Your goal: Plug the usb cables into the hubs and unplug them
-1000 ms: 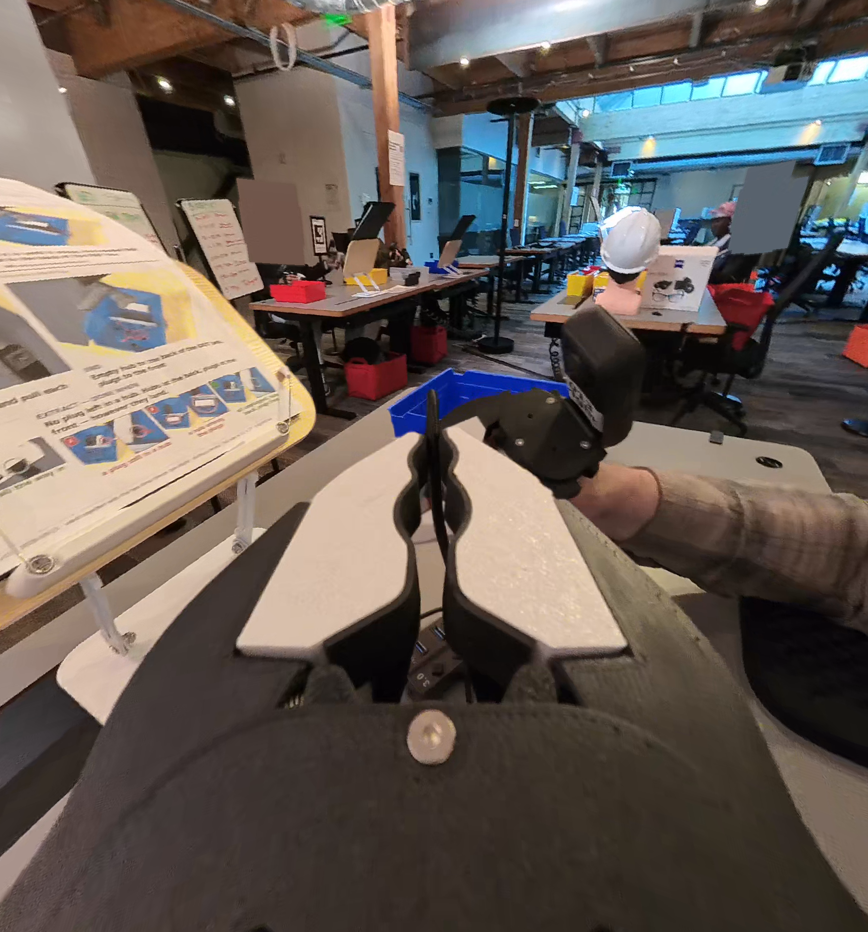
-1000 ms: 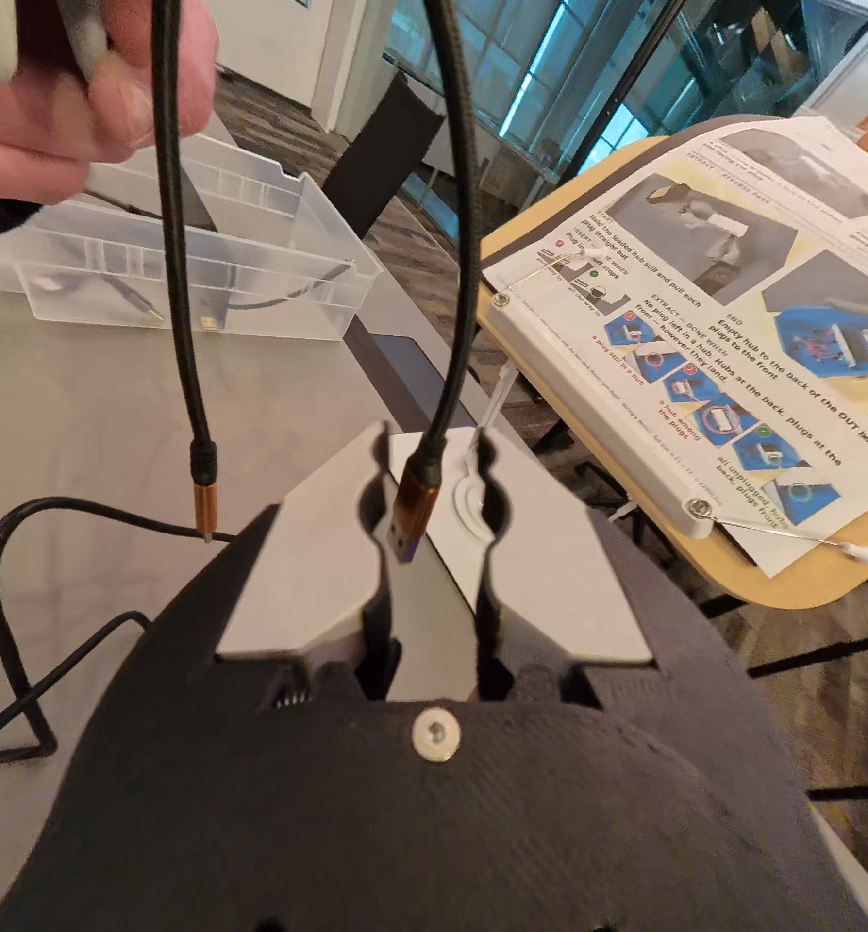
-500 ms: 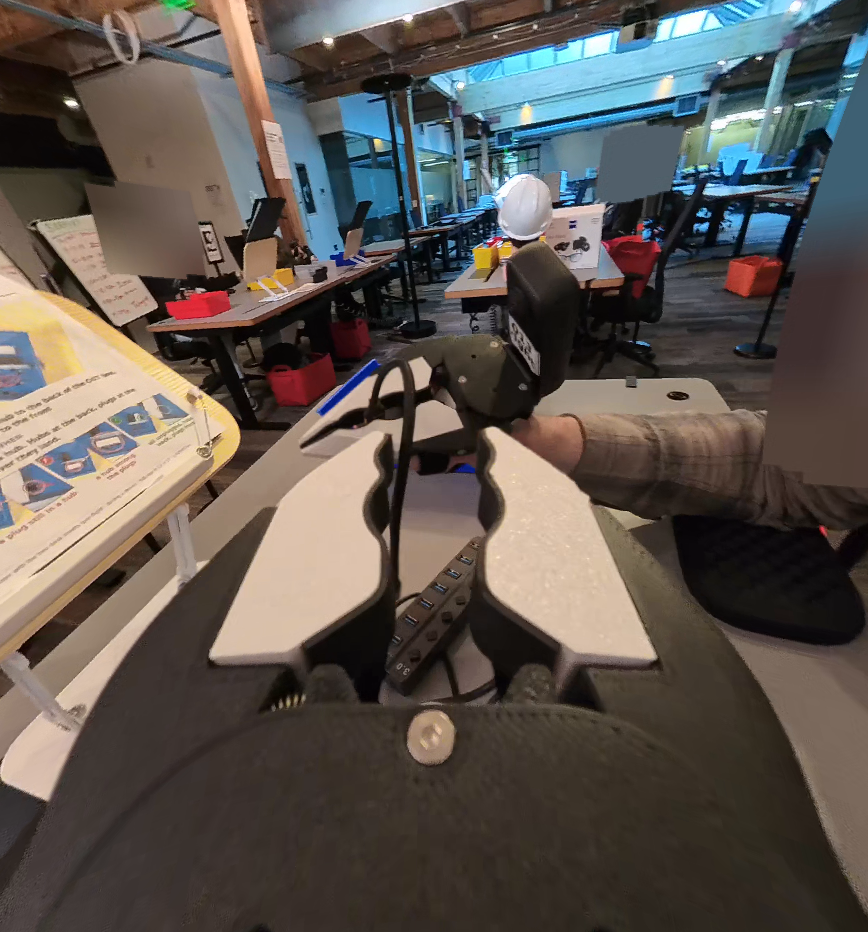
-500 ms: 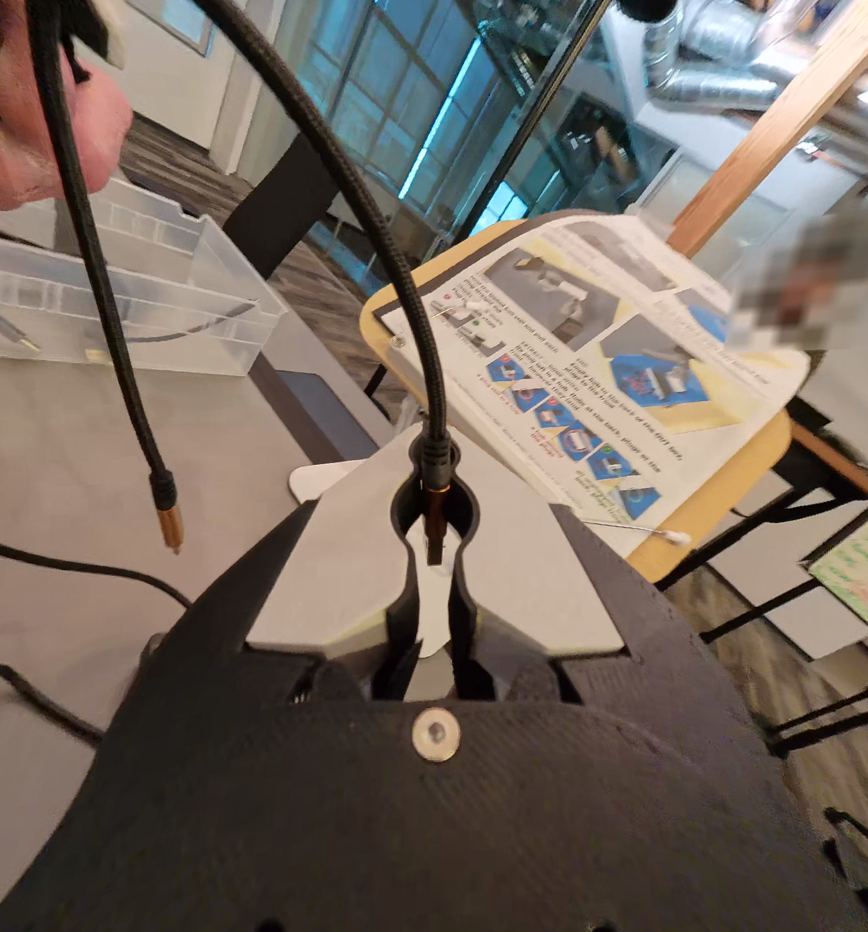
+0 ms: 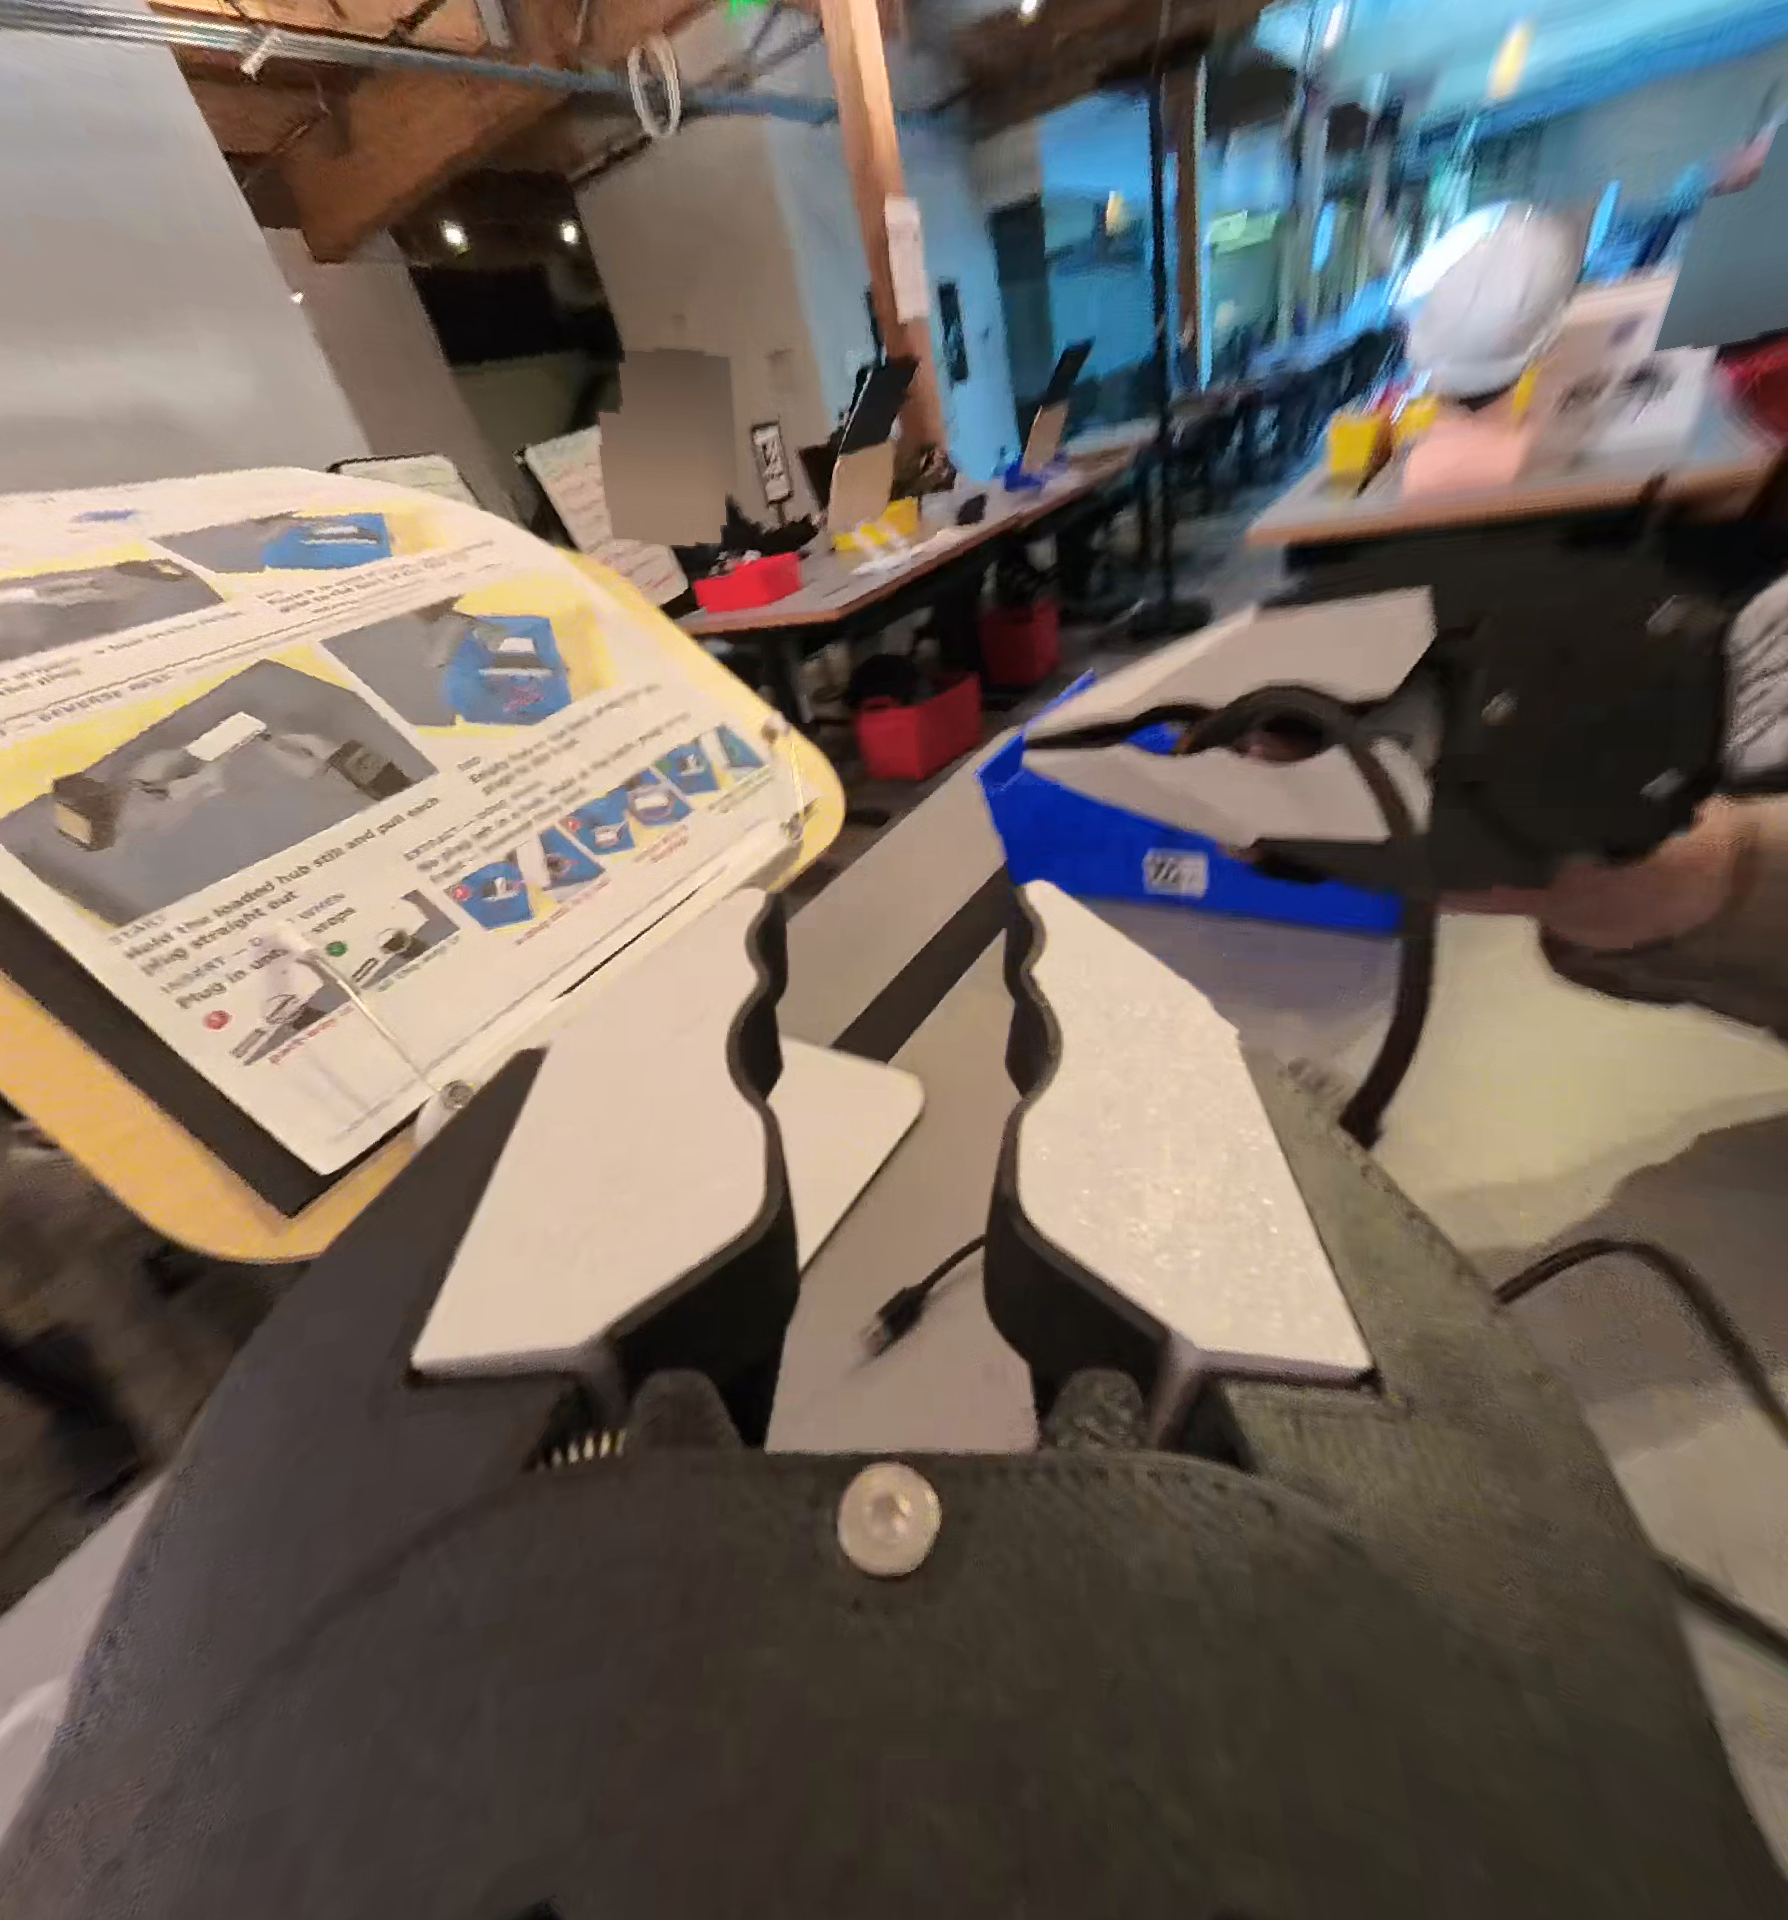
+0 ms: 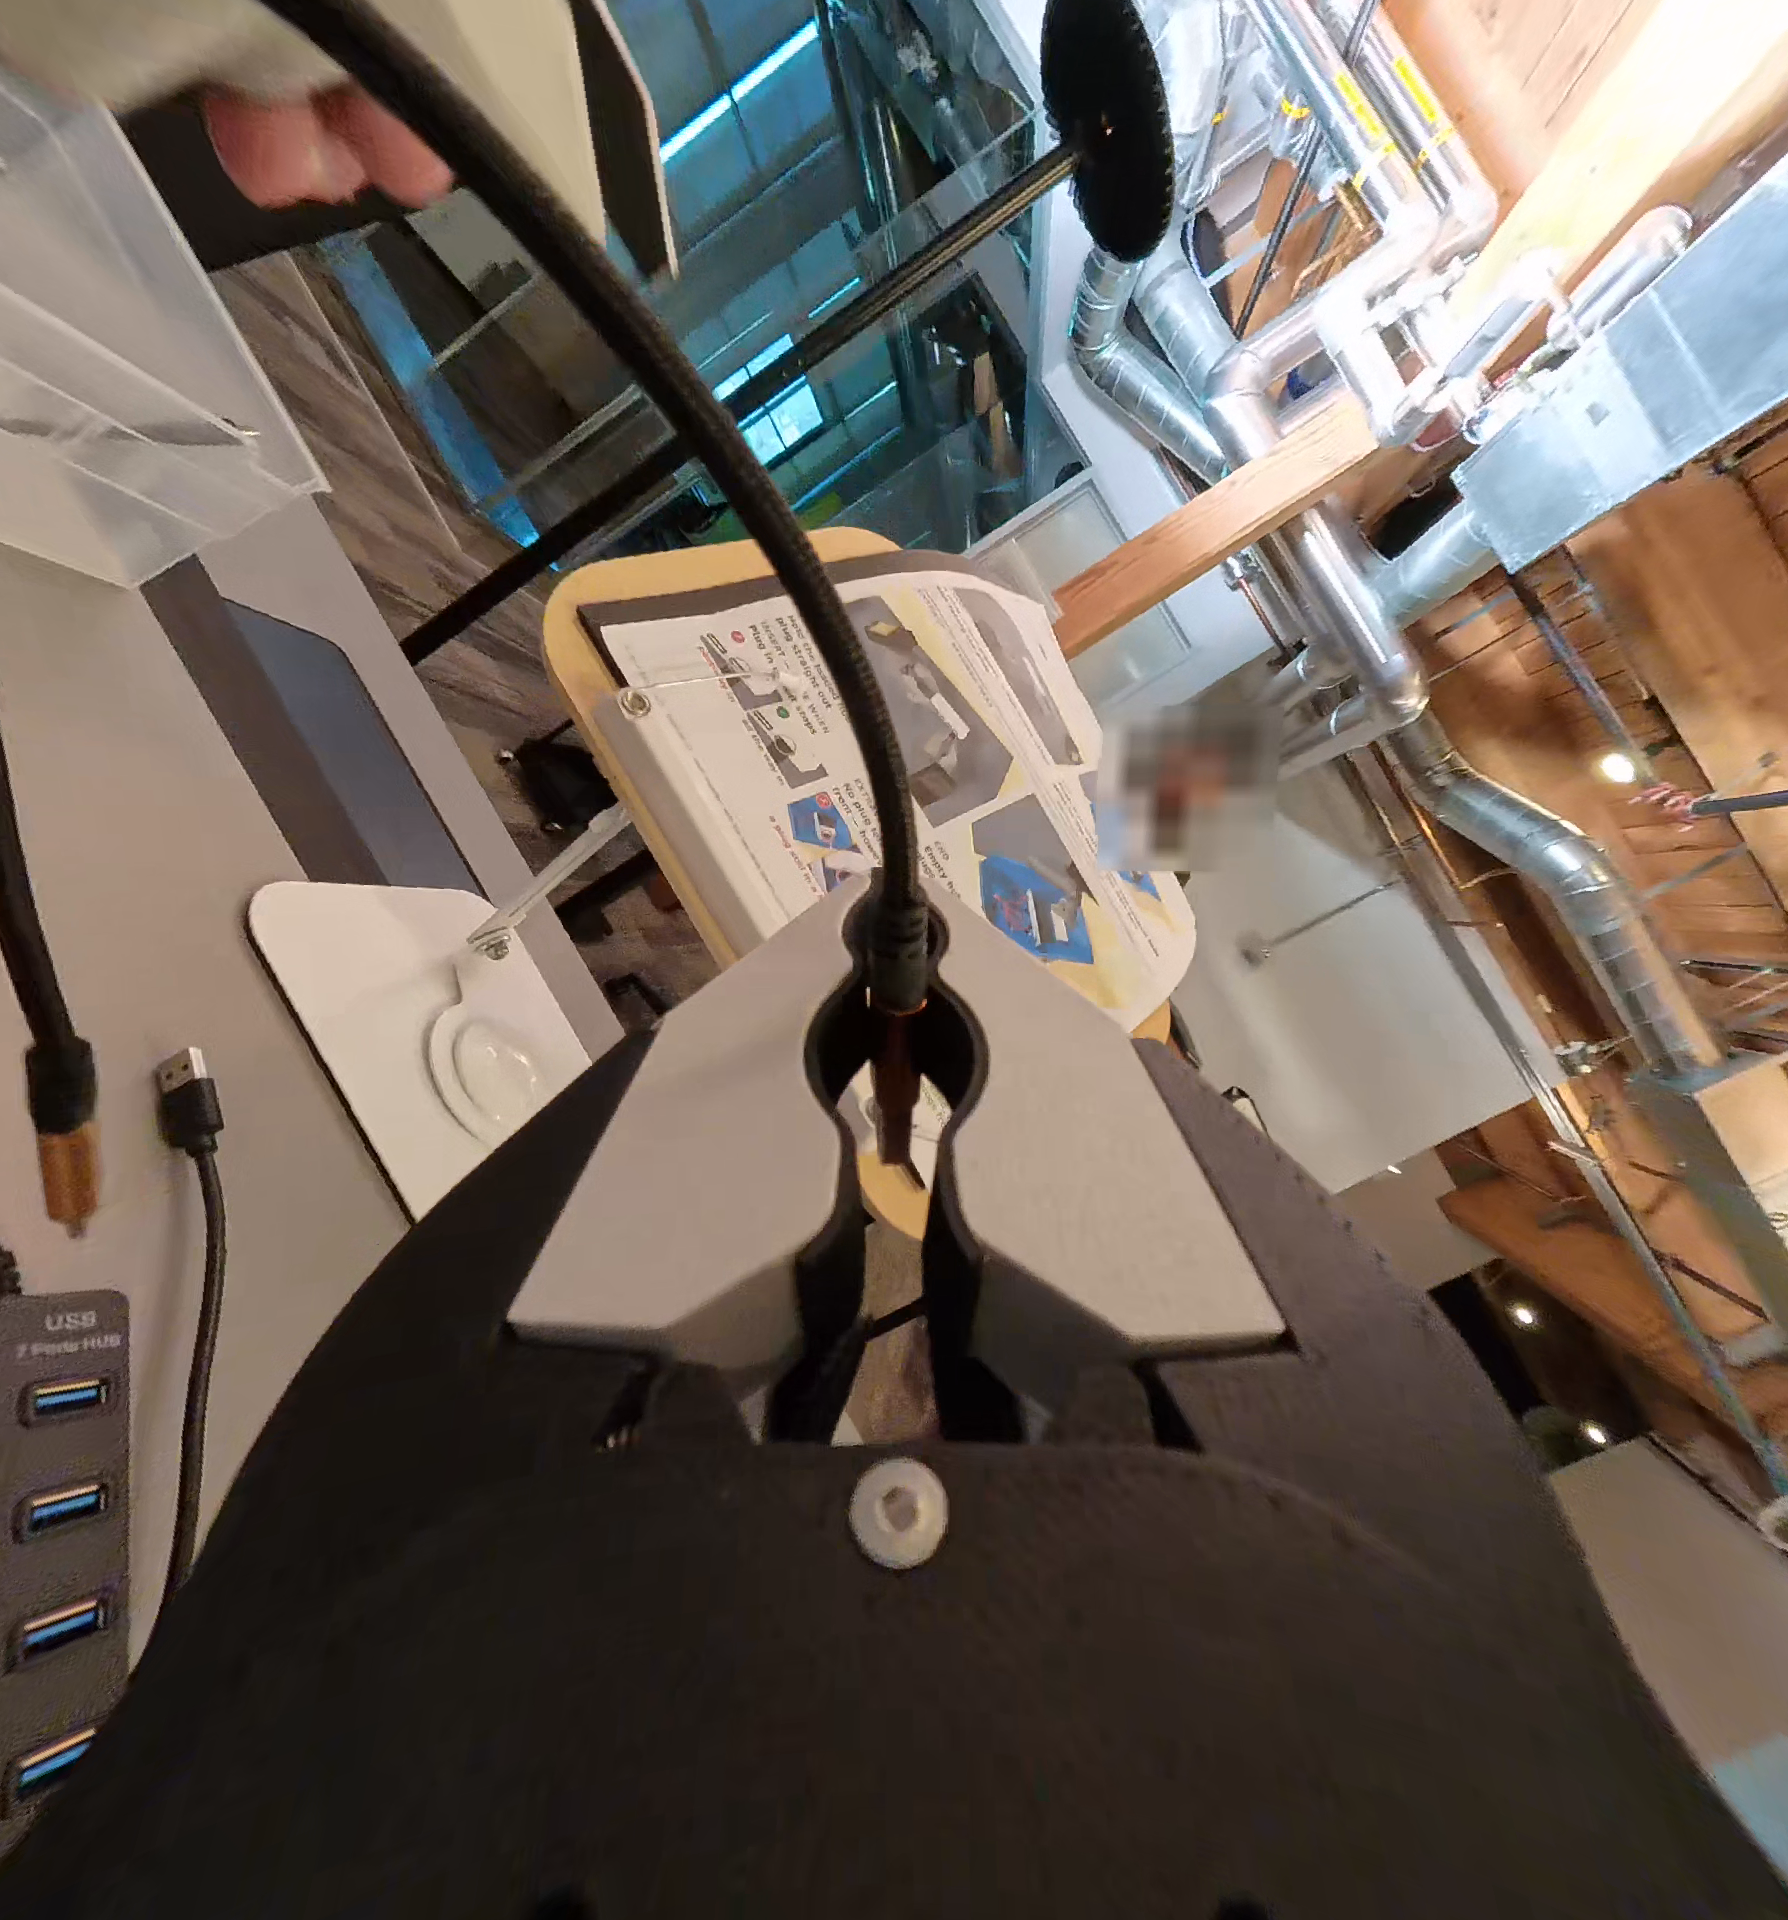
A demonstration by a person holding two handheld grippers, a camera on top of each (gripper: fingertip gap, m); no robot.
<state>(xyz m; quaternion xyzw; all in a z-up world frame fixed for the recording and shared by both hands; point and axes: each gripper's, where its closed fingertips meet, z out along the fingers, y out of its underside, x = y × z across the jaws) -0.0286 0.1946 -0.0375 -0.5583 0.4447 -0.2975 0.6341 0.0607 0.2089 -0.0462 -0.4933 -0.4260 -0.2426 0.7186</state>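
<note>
My left gripper (image 5: 895, 914) is open and empty above the grey table (image 5: 1555, 1081). A loose black USB plug (image 5: 895, 1320) lies on the table between its fingers. My right gripper (image 6: 895, 914) is shut on the copper plug (image 6: 895, 1070) of a black braided cable (image 6: 661, 343), which arches up towards a hand (image 6: 318, 135) at the top. The cable's other copper end (image 6: 64, 1164) hangs at the left beside the loose black USB plug (image 6: 183, 1081). A grey hub (image 6: 38, 1507) with blue ports lies at the lower left. The right gripper (image 5: 1051, 732) also shows in the left wrist view.
An instruction board (image 5: 298, 790) on a white stand base (image 6: 381, 987) stands at the table's edge. A blue bin (image 5: 1129, 852) sits beyond my left gripper. A clear plastic bin (image 6: 90, 364) sits at the far left. A thin black cable (image 5: 1648, 1278) runs over the table. The gap from one gripper's tips to the other's is roughly 10 cm. The grey hub (image 6: 38, 1507) sits 20 cm or so from the ends of my right fingers.
My left gripper opened, let go of the braided cable and swung left toward the board. My right gripper closed on the copper plug and tilted upward, bringing the hub into view.
</note>
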